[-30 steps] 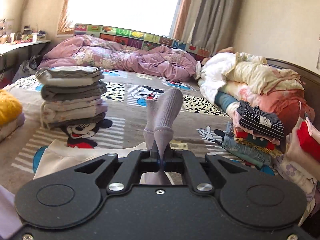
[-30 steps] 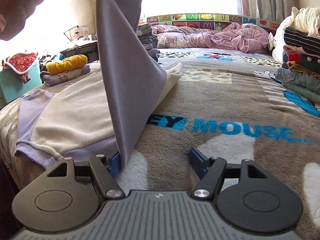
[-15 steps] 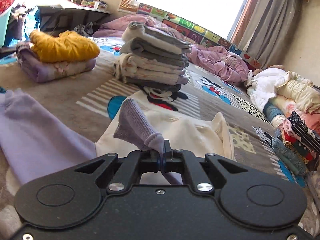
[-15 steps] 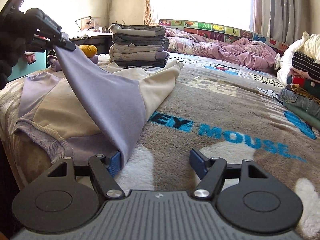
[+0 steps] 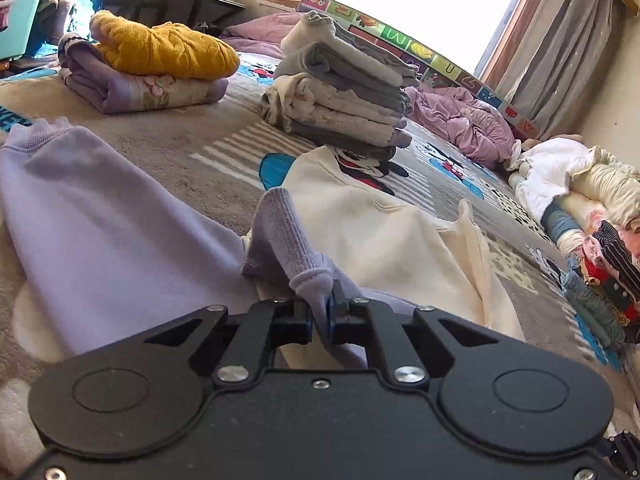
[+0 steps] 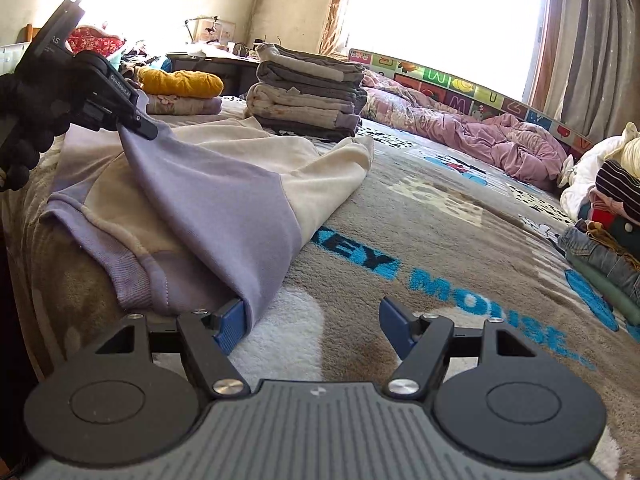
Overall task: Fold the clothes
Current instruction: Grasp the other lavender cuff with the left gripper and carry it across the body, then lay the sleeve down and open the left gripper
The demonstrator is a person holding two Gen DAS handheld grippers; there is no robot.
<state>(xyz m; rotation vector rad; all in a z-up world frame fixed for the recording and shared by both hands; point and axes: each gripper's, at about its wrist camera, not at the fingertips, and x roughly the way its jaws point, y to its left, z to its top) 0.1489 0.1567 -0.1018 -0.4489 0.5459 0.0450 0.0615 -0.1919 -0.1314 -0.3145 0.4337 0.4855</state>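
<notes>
While the bed (image 6: 460, 240) carries folded stacks further back, a cream and lilac sweatshirt (image 6: 224, 184) lies flat near its front edge, body running from about seven o'clock up toward one o'clock in the right wrist view. Its right-hand sleeve (image 6: 208, 200) is the piece in play: a long lilac strip stretched from the cuff (image 5: 292, 252), raised at ten o'clock, down to the shoulder fold at six. The left gripper (image 5: 320, 316) has its jaws pinched tight on that cuff, so it is the arm placed to carry the sleeve across the body toward nine o'clock. The right gripper (image 6: 312, 324) rests low on the bed with jaws wide, holding nothing, its left finger (image 6: 230, 326) just touching the sleeve's lower fold, well placed, I'd say, to pin that crease.
</notes>
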